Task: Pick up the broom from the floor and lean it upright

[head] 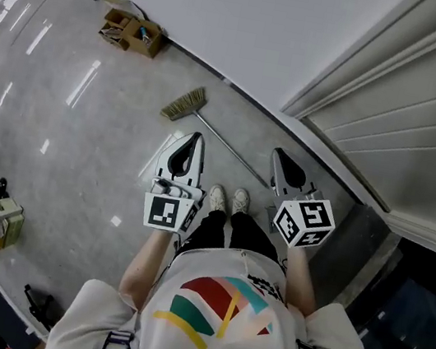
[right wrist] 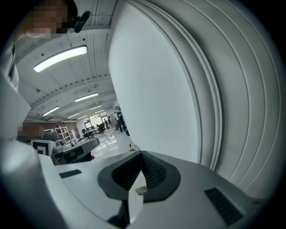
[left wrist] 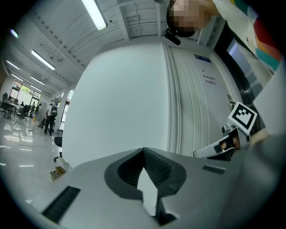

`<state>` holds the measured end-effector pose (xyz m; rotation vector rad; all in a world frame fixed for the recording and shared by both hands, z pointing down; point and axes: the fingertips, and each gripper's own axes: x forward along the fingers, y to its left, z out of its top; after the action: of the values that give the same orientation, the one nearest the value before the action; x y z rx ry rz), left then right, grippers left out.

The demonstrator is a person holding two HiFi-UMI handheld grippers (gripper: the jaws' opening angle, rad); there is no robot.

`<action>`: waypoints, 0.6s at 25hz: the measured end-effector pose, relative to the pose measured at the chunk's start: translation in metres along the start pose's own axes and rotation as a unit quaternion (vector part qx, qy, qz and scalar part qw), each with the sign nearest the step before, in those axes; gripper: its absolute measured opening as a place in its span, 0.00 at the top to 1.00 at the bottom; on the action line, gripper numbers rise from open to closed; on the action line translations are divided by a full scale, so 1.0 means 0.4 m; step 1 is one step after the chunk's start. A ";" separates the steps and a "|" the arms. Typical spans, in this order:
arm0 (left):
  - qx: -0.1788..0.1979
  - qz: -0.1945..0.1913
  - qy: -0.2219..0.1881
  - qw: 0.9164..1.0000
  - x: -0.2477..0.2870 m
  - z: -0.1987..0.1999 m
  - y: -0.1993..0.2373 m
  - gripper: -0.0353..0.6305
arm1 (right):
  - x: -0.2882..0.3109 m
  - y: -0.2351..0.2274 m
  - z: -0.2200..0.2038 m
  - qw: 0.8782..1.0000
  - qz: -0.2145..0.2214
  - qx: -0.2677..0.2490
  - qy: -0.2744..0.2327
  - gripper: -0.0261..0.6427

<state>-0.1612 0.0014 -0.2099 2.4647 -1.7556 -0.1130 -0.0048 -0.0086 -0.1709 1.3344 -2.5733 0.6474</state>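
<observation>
The person wears a white T-shirt (head: 175, 321) with short sleeves. On its front are red, green, yellow and light blue stripes. Just above the T-shirt in the head view are black trousers (head: 233, 231) and white shoes (head: 228, 200). Beside these, the left gripper (head: 195, 139) and right gripper (head: 281, 156) are light grey with black ribbed pads (left wrist: 157, 166). The left cube (head: 168, 212) and right cube (head: 304, 221) are white with black squares.

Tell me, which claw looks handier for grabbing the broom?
Probably the right claw: the broom lies with its handle end just beside it; the left claw is nearer the bristles.
</observation>
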 end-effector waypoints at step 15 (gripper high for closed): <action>0.006 -0.024 0.049 0.998 0.246 -0.762 0.140 0.87 | 0.363 -0.406 -0.509 1.000 -0.008 -0.019 0.006 0.94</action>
<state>-0.1430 -0.0946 0.1002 2.4760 -1.6632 0.0153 0.0323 -0.1054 0.1085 1.3345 -2.5487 0.6001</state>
